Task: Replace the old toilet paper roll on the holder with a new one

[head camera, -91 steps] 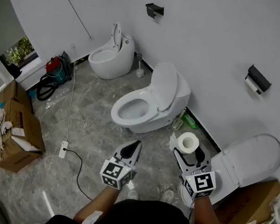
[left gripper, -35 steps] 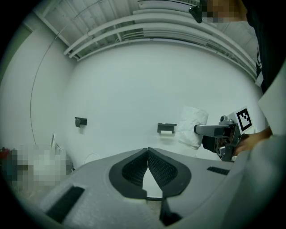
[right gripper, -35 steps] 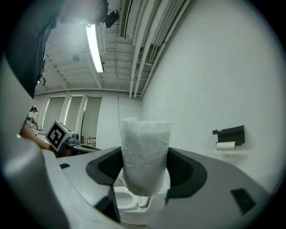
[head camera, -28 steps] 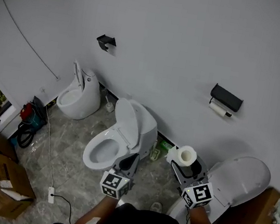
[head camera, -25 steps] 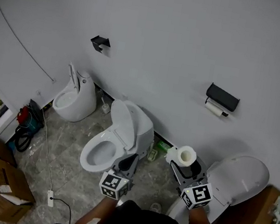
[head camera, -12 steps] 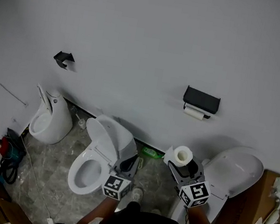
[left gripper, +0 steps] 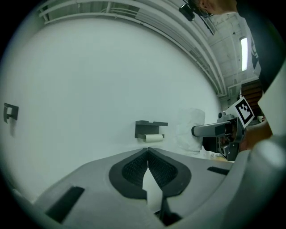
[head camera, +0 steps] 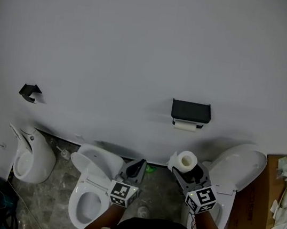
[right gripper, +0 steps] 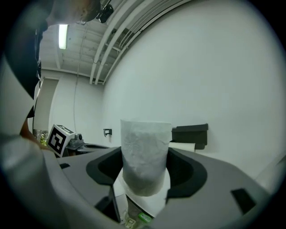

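**Once the turn ends: holder dead ahead**

Since the view swung round, the holder [head camera: 191, 111] has come from upper right to straight above both grippers; I judge the approach nearly lined up, the swap not begun; old roll [head camera: 185, 125] hangs under the black shelf, thin (probably near spent); new roll [head camera: 187, 160] fat, white, upright, clamped in the wide-set jaws of the right gripper [head camera: 187, 169], well below the holder; left gripper [head camera: 140, 164] pinched together, empty.

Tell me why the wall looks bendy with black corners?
Left gripper view: a wide lens curves the ceiling lines, corners go black. Right gripper view: same; the toilet paper roll looms huge. Head view: flatter, even light, faint shadow below the holder.
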Demonstrator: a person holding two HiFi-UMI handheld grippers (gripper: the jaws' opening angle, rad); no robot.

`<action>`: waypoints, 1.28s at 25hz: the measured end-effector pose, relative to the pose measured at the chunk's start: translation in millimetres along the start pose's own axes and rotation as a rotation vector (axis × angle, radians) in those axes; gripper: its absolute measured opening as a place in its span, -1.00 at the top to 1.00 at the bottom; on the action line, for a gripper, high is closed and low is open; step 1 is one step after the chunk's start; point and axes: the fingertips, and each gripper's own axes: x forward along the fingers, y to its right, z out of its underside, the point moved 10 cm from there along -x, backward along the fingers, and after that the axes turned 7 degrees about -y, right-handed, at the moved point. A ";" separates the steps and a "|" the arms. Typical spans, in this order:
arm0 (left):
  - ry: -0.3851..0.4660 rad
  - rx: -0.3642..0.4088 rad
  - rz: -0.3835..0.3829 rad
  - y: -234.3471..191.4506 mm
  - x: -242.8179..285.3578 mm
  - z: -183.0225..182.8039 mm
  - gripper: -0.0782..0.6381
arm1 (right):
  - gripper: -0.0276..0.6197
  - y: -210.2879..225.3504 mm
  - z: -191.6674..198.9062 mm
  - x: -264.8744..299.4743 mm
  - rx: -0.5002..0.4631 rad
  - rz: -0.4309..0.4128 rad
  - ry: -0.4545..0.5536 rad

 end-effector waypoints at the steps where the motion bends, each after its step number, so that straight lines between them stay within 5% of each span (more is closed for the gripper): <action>1: 0.000 0.007 0.023 -4.5 5.3 -1.7 0.76 | 0.01 -0.8 -0.6 3.8 -0.002 0.014 -0.004; 16: 0.016 0.141 0.153 -6.2 70.7 -33.9 0.76 | 0.01 34.2 -12.9 9.6 0.021 0.097 0.001; 21: 0.057 0.269 0.160 7.7 93.8 -58.8 0.75 | 0.01 54.6 -18.4 6.9 0.038 0.107 0.019; 27: -0.029 0.479 0.124 19.6 126.7 -66.4 0.43 | 0.01 79.8 -18.1 2.7 0.047 0.132 0.039; 32: -0.135 0.737 0.131 36.9 152.0 -67.9 0.20 | 0.01 92.4 -11.7 -6.7 0.068 0.147 0.025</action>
